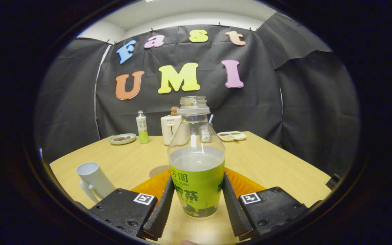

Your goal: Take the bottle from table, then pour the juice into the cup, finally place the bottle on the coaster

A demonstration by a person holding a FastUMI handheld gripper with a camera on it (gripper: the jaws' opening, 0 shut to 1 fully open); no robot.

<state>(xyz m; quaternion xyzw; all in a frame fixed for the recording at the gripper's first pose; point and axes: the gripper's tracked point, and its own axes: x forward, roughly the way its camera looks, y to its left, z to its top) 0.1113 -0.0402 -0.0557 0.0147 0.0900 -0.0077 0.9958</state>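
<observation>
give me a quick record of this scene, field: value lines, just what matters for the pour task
tool: tool fingers on both sides of the bottle, seemingly pressing its label
bottle: bottle upright between the fingers, cap off, partly full of pale liquid
coaster: orange coaster under or just behind the bottle; contact cannot be told
cup: white cup on the table beside the left finger, tilted in this view
table: wooden table
background: small bottle, plate, white appliance, tray at the far edge
</observation>
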